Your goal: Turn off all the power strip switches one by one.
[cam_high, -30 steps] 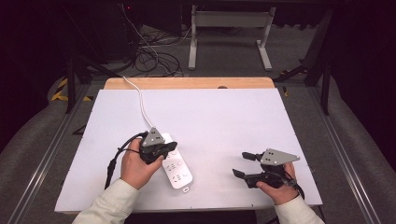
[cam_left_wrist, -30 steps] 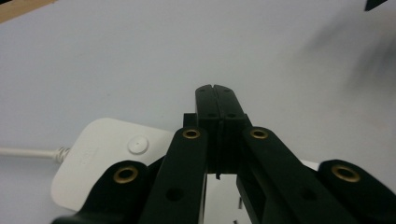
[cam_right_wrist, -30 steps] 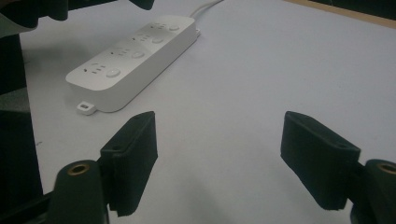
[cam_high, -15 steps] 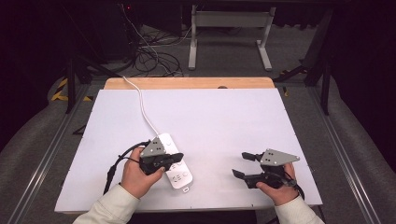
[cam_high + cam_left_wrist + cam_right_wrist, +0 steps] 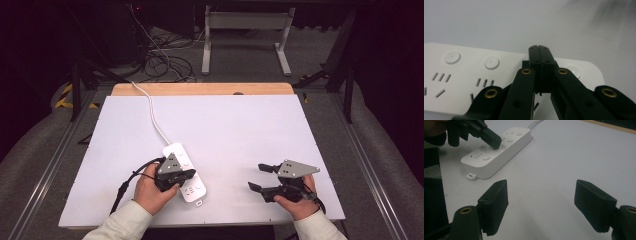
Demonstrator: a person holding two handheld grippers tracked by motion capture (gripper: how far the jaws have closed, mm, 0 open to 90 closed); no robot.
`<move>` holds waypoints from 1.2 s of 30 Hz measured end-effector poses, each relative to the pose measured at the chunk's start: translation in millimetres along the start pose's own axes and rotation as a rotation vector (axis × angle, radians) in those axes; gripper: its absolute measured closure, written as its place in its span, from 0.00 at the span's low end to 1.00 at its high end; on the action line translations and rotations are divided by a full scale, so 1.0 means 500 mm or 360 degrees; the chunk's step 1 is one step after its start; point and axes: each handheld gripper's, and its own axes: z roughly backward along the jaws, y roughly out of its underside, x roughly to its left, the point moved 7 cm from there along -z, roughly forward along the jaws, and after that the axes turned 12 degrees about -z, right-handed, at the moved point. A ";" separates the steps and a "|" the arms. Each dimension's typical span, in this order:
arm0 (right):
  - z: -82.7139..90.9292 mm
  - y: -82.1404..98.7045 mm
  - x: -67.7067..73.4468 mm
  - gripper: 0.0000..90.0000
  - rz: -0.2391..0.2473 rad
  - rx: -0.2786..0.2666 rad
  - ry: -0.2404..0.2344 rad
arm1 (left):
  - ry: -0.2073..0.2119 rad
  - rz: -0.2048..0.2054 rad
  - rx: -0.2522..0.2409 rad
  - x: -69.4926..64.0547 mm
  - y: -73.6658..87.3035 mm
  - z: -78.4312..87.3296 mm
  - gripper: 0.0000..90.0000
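The left gripper (image 5: 186, 175), jaws pressed together on nothing, is poised tip-down over a button of the power strip (image 5: 195, 189), whose long axis is angled toward the right gripper (image 5: 260, 177), held wide open.

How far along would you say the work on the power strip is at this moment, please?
Done: the left gripper has its jaws shut and its tip set down on the power strip, at one of the round buttons on its top face. In hand: pressing that button; whether it has clicked cannot be told. Left: lifting off. The right gripper waits open on the table, holding nothing.
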 end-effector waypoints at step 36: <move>-0.002 0.001 0.003 0.31 0.0009 0.0008 -0.0005 | -0.0066 -0.0032 0.0065 0.004 0.002 -0.008 1.00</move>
